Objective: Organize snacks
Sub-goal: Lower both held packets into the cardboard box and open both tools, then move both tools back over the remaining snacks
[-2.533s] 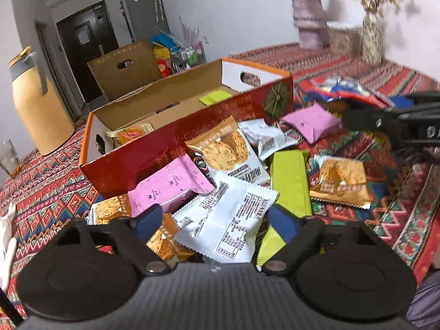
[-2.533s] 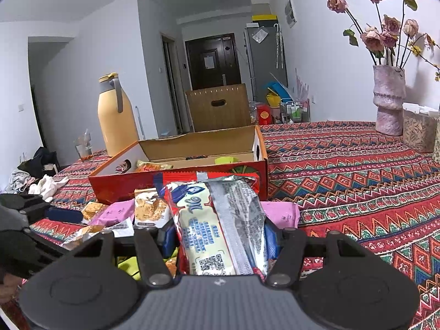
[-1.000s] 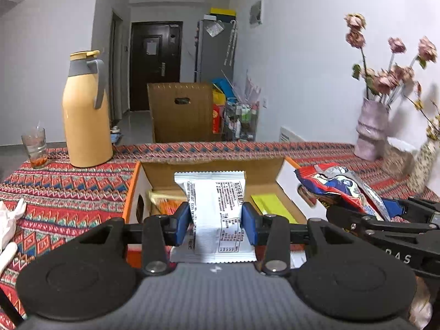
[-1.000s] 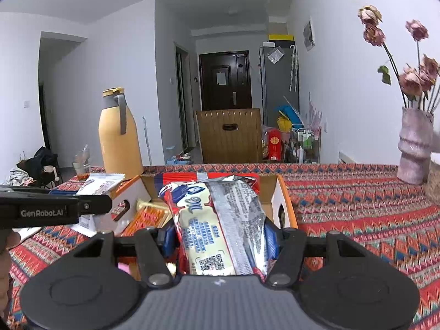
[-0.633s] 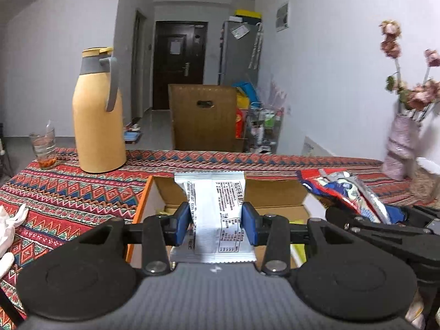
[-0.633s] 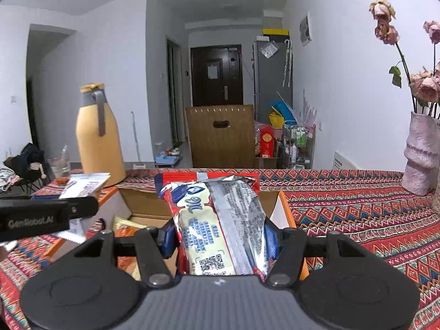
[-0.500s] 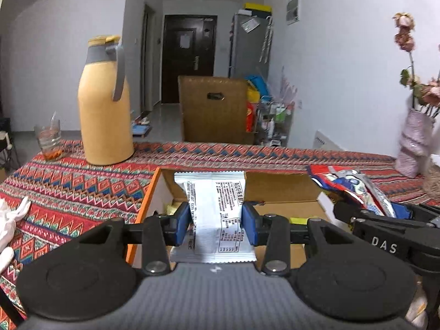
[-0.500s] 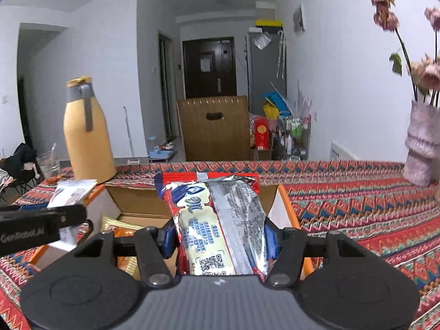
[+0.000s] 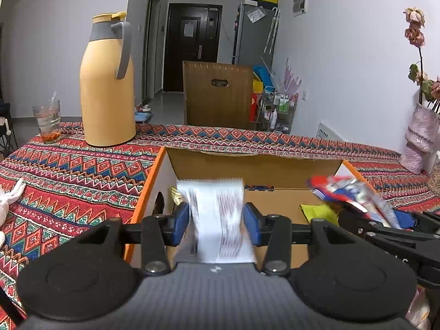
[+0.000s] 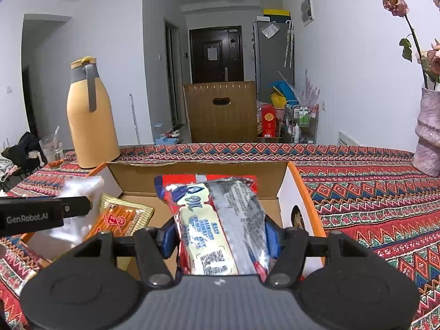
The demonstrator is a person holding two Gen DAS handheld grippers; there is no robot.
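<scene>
Your left hand-held gripper (image 9: 216,227) and right hand-held gripper (image 10: 220,240) each clamp a packet, white wrapper (image 9: 217,220) and red-blue biscuit pack (image 10: 220,225), above the open cardboard box (image 10: 298,192) directly below.

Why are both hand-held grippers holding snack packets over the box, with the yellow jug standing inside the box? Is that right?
Not quite. The yellow jug stands on the patterned tablecloth behind the box, not inside it, as the right wrist view shows. Both hand-held grippers do hold snack packets over the box.
</scene>
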